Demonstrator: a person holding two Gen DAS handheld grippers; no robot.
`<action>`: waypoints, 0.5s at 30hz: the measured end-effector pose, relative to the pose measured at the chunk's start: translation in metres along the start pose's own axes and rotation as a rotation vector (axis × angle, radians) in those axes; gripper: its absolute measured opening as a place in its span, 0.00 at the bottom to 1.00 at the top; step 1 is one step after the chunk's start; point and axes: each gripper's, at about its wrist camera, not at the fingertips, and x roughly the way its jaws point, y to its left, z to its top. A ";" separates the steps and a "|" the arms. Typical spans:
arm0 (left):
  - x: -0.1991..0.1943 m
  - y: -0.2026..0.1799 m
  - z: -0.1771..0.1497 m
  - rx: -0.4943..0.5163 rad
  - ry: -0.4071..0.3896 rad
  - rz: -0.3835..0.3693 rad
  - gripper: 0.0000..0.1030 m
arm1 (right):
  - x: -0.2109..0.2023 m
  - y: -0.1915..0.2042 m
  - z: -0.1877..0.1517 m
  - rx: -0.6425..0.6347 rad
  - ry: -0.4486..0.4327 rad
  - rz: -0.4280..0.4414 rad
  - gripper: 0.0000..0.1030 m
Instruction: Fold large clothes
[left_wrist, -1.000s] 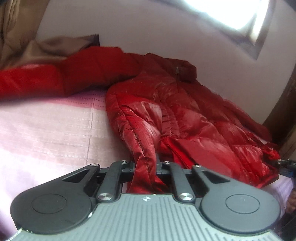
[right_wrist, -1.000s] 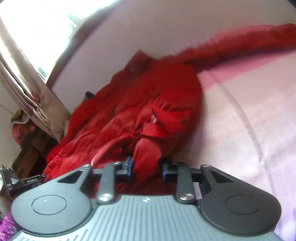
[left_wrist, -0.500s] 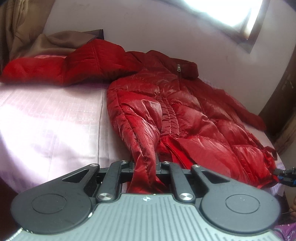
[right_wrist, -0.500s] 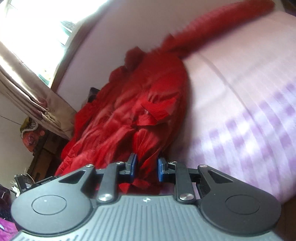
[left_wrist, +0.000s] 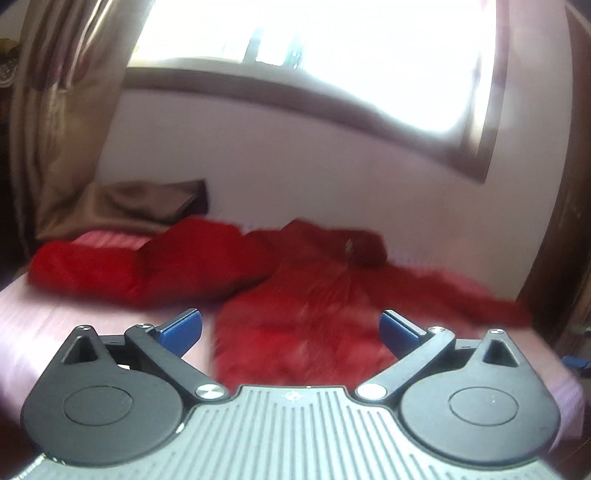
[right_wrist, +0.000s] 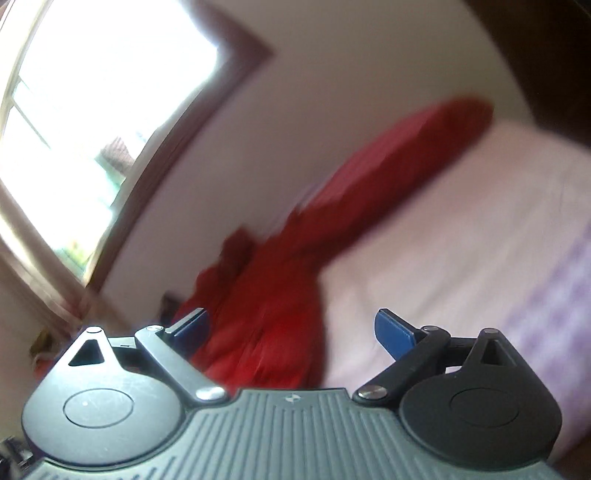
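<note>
A red puffer jacket (left_wrist: 317, 295) lies spread across a bed (left_wrist: 74, 317) covered in a pink sheet, below a bright window (left_wrist: 314, 55) with a brown curtain (left_wrist: 55, 110) at the far left. One sleeve (left_wrist: 110, 266) stretches out toward the left. The left gripper (left_wrist: 290, 328) hangs above the near hem, its blue fingers (left_wrist: 181, 326) opening wide with nothing pinched between them. The right gripper (right_wrist: 291, 332) is likewise opening, released, with the jacket lying beyond it. The step in hand looks like letting go after laying the hem down; the next move probably calls for taking hold of a sleeve to fold it inward. A second ago, both grippers were clenched on red fabric and sat lower over the bed.
</note>
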 end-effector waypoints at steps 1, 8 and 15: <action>0.010 -0.007 0.005 -0.002 -0.006 0.002 0.98 | 0.007 -0.007 0.014 -0.003 -0.024 -0.012 0.94; 0.094 -0.052 0.015 0.014 -0.019 0.032 1.00 | 0.065 -0.074 0.094 0.122 -0.137 -0.143 0.95; 0.164 -0.054 0.004 0.024 -0.014 0.166 1.00 | 0.116 -0.137 0.150 0.242 -0.195 -0.209 0.95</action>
